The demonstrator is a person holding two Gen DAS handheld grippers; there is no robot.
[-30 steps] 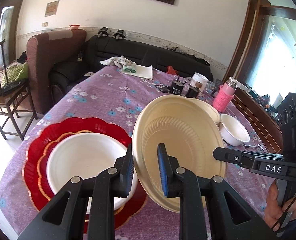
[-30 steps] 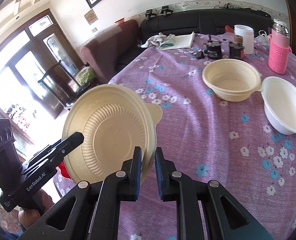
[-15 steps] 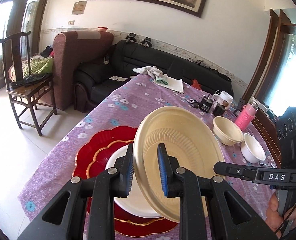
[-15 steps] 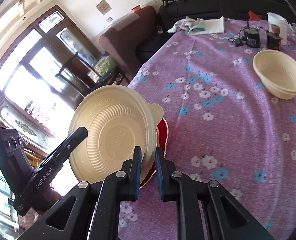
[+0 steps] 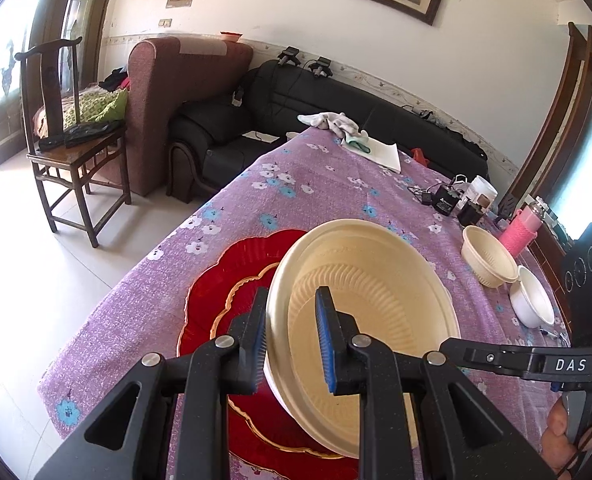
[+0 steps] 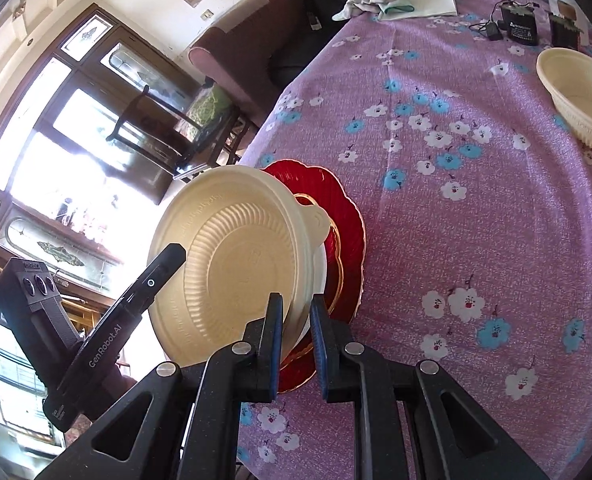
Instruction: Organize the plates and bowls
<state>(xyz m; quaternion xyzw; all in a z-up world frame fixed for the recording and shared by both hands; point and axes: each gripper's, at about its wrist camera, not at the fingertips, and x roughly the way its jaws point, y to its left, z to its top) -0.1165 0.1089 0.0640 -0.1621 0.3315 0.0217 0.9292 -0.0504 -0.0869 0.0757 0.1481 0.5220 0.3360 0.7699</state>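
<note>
Both grippers hold one cream ribbed plate (image 5: 375,312) by opposite rims, tilted above a stack of red scalloped plates (image 5: 232,280) with a white plate on top, mostly hidden. My left gripper (image 5: 290,344) is shut on the cream plate's near rim. My right gripper (image 6: 296,344) is shut on its other rim, and the plate's underside (image 6: 232,264) faces that camera, with the red plates (image 6: 347,216) behind. A cream bowl (image 5: 487,260) and a white bowl (image 5: 533,306) sit at the right of the table.
The purple floral tablecloth (image 6: 475,184) covers the table. A pink bottle (image 5: 521,232), black boxes and a white jar (image 5: 481,192) stand at the far right. Cloths and paper (image 5: 359,140) lie at the far end. A wooden chair (image 5: 72,152) and sofas stand beyond the left edge.
Both grippers have carried the cream plate left and over the red stack, and it now covers most of the white plate. The cameras sit higher above the table.
</note>
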